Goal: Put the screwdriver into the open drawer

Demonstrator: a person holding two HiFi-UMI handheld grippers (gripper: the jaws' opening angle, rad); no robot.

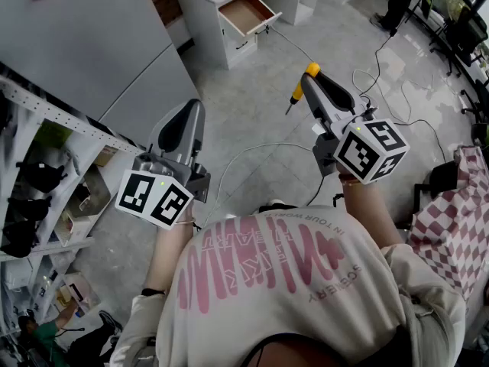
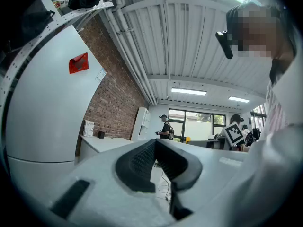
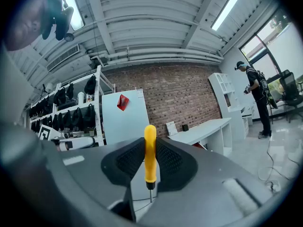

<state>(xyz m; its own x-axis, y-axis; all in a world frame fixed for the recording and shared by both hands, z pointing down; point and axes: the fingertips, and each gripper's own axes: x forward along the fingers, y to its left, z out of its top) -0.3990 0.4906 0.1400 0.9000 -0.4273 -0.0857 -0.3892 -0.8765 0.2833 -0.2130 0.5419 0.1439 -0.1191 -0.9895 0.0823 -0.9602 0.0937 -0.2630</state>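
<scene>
Yellow plastic is showing where the screwdriver (image 3: 150, 148) is standing upright between the pads of the right gripper (image 1: 309, 76), which is pinching it on the handle; the black collar and thin shaft are hanging free below. That grip is probably keeping the tip clear so it can go in first or be laid flat. The tool is being carried in the air, well apart from the open drawer (image 1: 246, 12), on the person's side of it, with bare floor and a loose cable (image 1: 336, 75) lying between. The drawer is standing pulled out of its white cabinet (image 1: 206, 6), its wooden bottom looking bare and ready. The left gripper (image 1: 191, 112) is hanging farther from the drawer, tongs pressed together on nothing, seemingly just keeping out of the way.
</scene>
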